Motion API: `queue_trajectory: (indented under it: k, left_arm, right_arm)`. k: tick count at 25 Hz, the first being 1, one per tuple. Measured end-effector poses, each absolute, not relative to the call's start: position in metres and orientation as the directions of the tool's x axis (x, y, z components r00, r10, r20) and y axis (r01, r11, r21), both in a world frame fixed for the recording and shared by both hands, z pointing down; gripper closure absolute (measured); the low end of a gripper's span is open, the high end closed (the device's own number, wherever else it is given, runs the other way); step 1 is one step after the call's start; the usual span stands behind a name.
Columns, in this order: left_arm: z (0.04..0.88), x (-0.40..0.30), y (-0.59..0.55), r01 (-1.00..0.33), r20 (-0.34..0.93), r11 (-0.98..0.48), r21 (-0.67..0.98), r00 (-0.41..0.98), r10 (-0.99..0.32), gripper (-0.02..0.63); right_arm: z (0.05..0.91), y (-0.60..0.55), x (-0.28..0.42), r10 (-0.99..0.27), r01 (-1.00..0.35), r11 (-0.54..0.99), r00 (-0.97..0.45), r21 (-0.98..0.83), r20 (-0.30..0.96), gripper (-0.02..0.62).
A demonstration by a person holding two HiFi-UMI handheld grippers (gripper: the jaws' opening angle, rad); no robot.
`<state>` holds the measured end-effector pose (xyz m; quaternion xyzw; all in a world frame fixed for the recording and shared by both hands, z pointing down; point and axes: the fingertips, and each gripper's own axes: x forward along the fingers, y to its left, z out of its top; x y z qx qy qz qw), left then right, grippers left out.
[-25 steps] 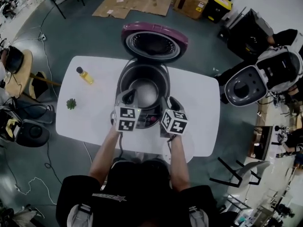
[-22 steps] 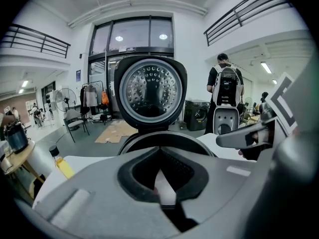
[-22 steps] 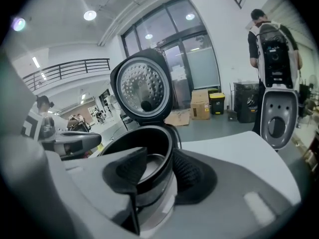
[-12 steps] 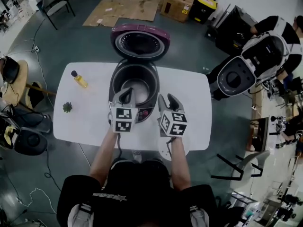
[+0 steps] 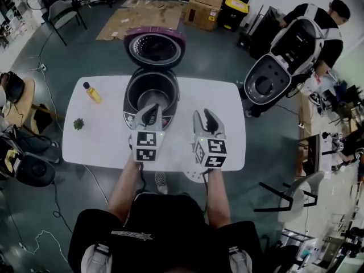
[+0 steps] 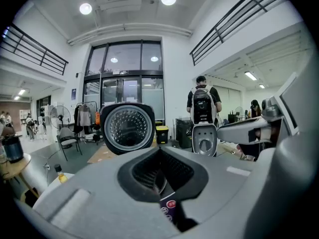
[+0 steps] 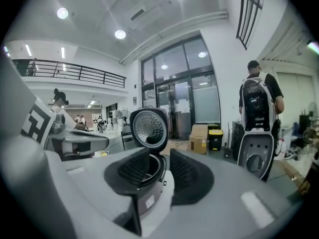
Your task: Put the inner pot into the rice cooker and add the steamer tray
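The rice cooker [image 5: 149,92] stands at the far middle of the white desk [image 5: 227,127]. Its purple-rimmed lid [image 5: 154,47] is swung up and back, and pale metal shows at the bottom of its open well. The left gripper [image 5: 151,111] is held in the air just before the cooker's near rim, its jaws pressed together on nothing. The right gripper [image 5: 203,117] hangs beside it over bare desk to the cooker's right. Its jaws are spread and have just been closing, with nothing between them but a far sight of the cooker. A small yellow bottle [image 5: 91,92] and a little green plant [image 5: 78,124] sit well apart on the desk's left end. Cardboard boxes [image 5: 207,4] lie on the floor beyond, and a person [image 5: 333,24] stands at the far right.
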<state>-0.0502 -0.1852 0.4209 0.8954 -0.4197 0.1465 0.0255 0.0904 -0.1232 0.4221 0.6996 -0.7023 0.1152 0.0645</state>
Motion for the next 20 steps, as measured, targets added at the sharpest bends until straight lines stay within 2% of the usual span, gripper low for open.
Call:
queue_trajectory:
  k: [7, 20]
  left_arm:
    - [0.401, -0.045, -0.127, -0.756, 0.236, -0.649, -0.087, 0.617, -0.751, 0.598]
    - [0.396, -0.048, -0.022, -0.738, 0.212, -0.668, -0.09, 0.642, -0.737, 0.598]
  right_arm:
    - [0.392, -0.062, 0.099, -0.985, -1.0, -0.014, 0.01, -0.022, 0.171, 0.503]
    - [0.389, 0.048, 0.092, -0.99, -0.999, -0.028, 0.026, -0.015, 0.14, 0.56]
